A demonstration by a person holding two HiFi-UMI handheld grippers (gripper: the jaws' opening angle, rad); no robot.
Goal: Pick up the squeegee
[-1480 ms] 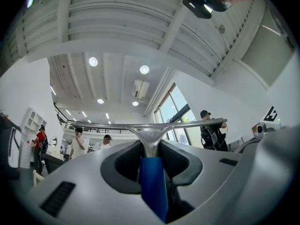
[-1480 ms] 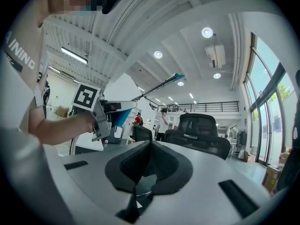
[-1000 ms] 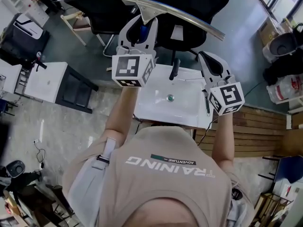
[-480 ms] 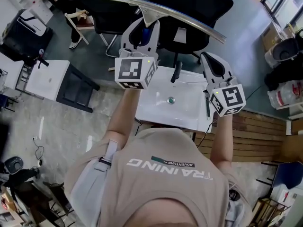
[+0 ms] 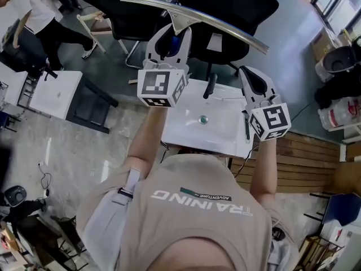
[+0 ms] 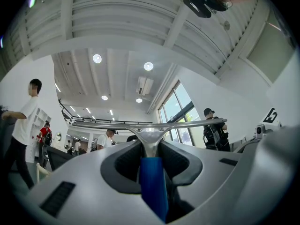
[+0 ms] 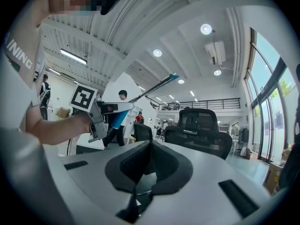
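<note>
We note little change: squeegee [image 5: 214, 25] stays aloft, blue handle clamped in left gripper [image 5: 168, 38]; right gripper [image 5: 249, 75] closed, empty. We judge pickup done

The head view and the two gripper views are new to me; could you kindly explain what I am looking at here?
There is no robot: a person holds a two-jaw tool in each hand. The head view comes from a camera on the person's head, looking steeply down. The other two pictures come from cameras riding on each tool, looking along its jaws. The left hand-held gripper is closed on the blue handle of the squeegee, held up in the air. The right hand-held gripper has its jaws together, with nothing in them. Below them stands a white washbasin with a dark tap.
</note>
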